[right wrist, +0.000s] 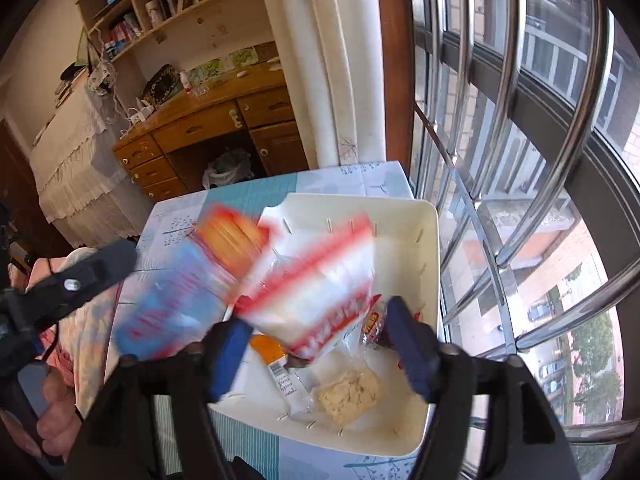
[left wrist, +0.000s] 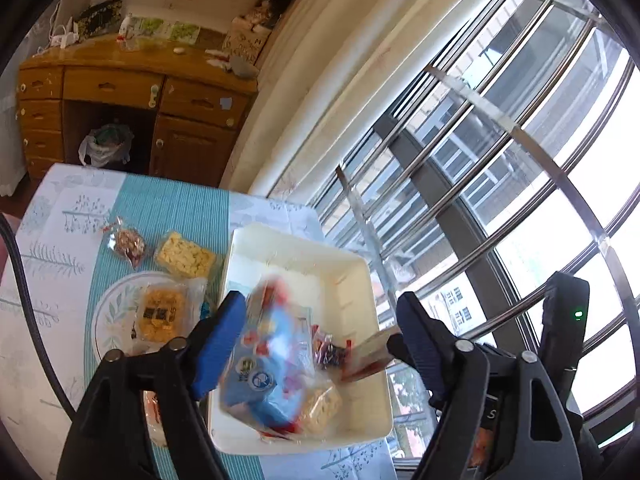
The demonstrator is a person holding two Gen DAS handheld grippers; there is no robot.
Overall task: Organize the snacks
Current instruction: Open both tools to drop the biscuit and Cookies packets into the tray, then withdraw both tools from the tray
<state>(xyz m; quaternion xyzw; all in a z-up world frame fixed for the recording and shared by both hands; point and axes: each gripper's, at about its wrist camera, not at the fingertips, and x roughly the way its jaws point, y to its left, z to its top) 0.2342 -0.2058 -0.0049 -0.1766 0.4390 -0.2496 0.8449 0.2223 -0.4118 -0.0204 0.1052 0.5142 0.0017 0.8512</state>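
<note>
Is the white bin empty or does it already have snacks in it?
Not empty: the white bin holds a pale cracker packet and other wrapped snacks.

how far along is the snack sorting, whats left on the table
Done: several packets already lie in the white bin. In hand: a blurred blue bag and a red-and-white bag are over the bin, between open jaws, seemingly dropping. Left: three packets on the tablecloth, a nut packet and two yellow ones.

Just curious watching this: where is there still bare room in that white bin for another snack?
The white bin is bare along its far side, nearest the window. Its near half is crowded: blue packet, pale cookie pack, small red wrappers.
</note>
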